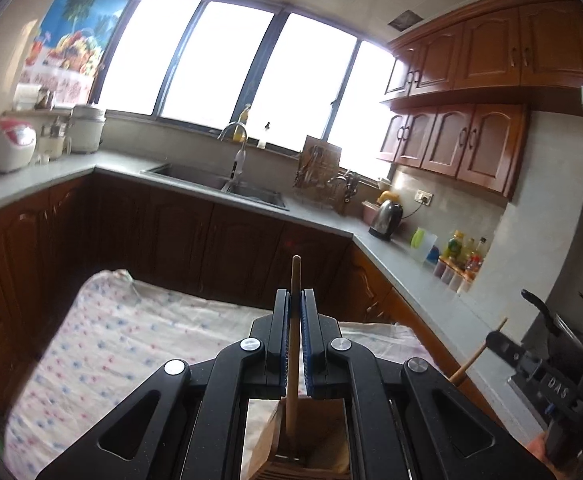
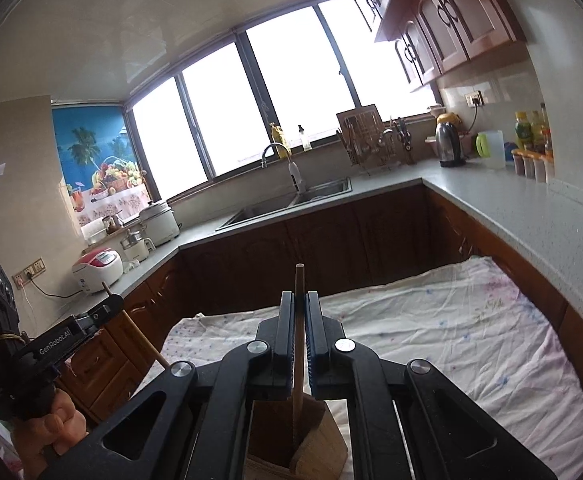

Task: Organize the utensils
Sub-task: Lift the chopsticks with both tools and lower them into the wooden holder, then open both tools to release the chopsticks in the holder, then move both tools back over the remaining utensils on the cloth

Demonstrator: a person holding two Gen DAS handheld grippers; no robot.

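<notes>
The left tool [image 1: 295,300] points level and forward toward the kitchen window, its two fingers clenched on a thin wooden stick [image 1: 293,320] that stands upright between the blue pads [image 1: 306,344]. The stick's top rises above the fingertips; its lower end drops behind the tool into a wooden holder [image 1: 311,440] just under the tool's body. The right tool [image 2: 300,300] is posed the same way, level and forward, gripping a second wooden stick [image 2: 298,320] upright between its fingers, with that stick's foot going down into a wooden box [image 2: 311,440] directly below.

The left camera catches the right tool at its far right edge, where a slanted stick pokes up past the tool. The right camera shows what the left does not: the person's left hand [image 2: 53,424] wrapped around the handle low at its left edge, with the left tool's stick angled across.

Ahead of and below both tools lies a surface [image 1: 103,344] covered by a flowered cloth [image 2: 471,332]. Beyond it runs the counter with a sink [image 2: 291,200] and kettle [image 1: 387,216].
</notes>
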